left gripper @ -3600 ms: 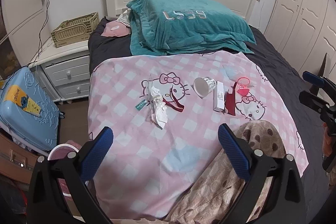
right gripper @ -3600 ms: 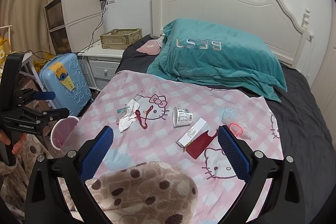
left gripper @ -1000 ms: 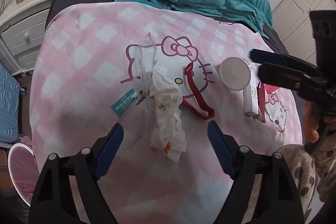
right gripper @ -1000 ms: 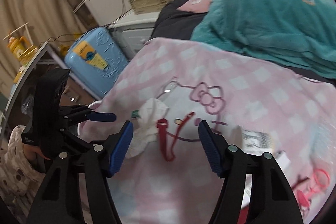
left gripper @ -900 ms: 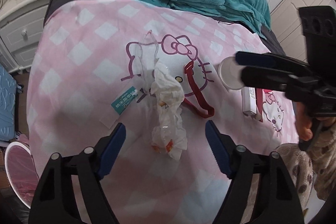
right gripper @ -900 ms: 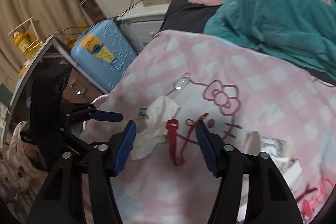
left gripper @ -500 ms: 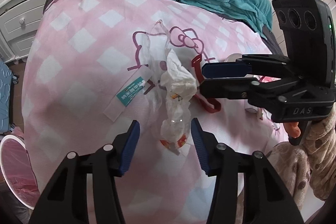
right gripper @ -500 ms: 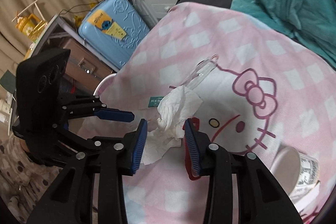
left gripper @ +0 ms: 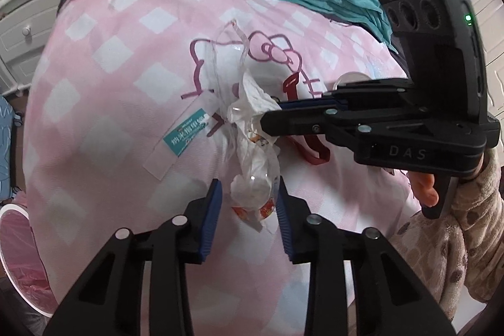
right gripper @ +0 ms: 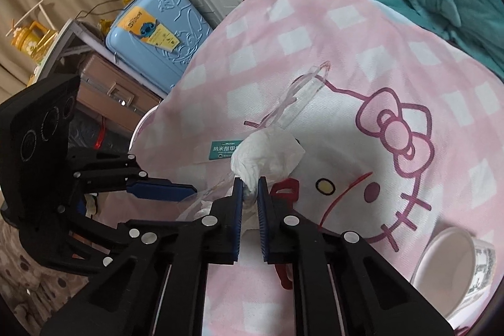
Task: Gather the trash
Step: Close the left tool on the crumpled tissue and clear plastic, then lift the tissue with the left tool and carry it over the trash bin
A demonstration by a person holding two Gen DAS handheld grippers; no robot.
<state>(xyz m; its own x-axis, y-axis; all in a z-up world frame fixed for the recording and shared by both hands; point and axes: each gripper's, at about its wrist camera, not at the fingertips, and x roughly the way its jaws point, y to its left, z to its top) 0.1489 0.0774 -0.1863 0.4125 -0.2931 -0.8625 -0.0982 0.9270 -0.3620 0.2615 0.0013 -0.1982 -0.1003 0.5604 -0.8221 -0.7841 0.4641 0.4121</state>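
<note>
I note the pink checked cartoon-cat blanket (left gripper: 104, 103) covering the bed, with the crumpled white tissue wad (left gripper: 255, 166) lying near its middle, just right of a teal-labelled flat packet (left gripper: 186, 136). My right gripper (right gripper: 250, 191) has just been closing and now pinches the wad's far end. My left gripper (left gripper: 249, 194) has also been closing; its jaws flank the near end, contact unclear.

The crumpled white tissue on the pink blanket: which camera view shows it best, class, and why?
The left wrist view: the crumpled white tissue shows nearly end to end, its near end between the left gripper pads. The right wrist view shows only its upper bunch, pinched by the right gripper.
</note>
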